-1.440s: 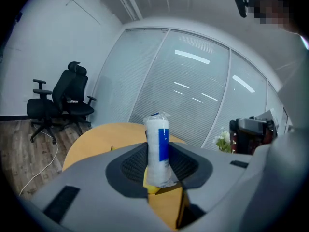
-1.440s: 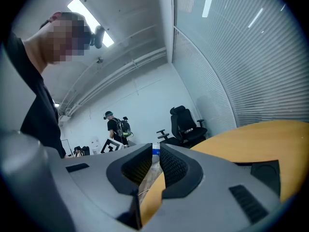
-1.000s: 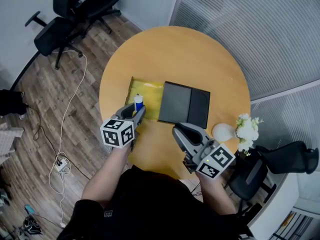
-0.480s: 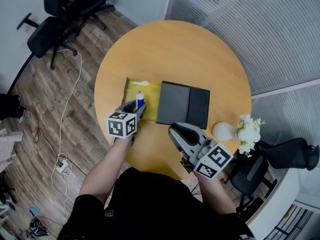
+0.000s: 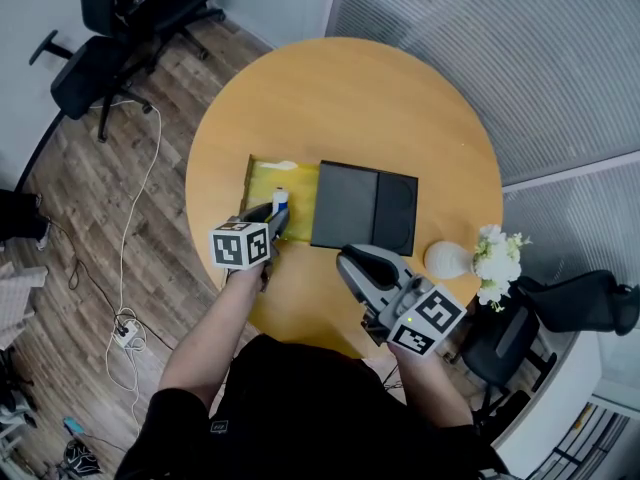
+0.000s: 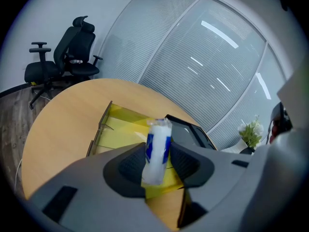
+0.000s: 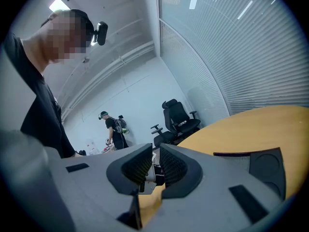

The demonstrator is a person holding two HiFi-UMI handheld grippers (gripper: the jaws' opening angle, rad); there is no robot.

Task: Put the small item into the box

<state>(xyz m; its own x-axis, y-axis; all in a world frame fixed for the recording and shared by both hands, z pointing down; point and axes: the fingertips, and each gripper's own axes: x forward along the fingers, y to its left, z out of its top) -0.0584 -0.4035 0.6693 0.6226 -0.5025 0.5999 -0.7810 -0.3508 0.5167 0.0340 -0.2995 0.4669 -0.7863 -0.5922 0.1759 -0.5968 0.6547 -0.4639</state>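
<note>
A small white and blue tube point(image 5: 279, 202) stands between the jaws of my left gripper point(image 5: 272, 218), low inside the open yellow box point(image 5: 256, 178) at the table's left. In the left gripper view the tube point(image 6: 157, 151) leans slightly between the pads of that gripper point(image 6: 158, 164), over the yellow box point(image 6: 120, 129). Those jaws have just been opening and now stand wide, the pads no longer squeezing the tube. My right gripper point(image 5: 352, 264) hovers near the table's front edge. Its jaws point(image 7: 153, 166) stand a narrow gap apart with nothing between them.
A flat black lid point(image 5: 365, 208) lies right beside the yellow box. A white vase point(image 5: 447, 261) with white flowers point(image 5: 497, 258) stands at the table's right edge. Black office chairs point(image 5: 110, 28) and a cable point(image 5: 140, 218) are on the wooden floor to the left.
My left gripper has sunk and moved forward with the tube, down into the yellow box. My right gripper has stayed where it was.
</note>
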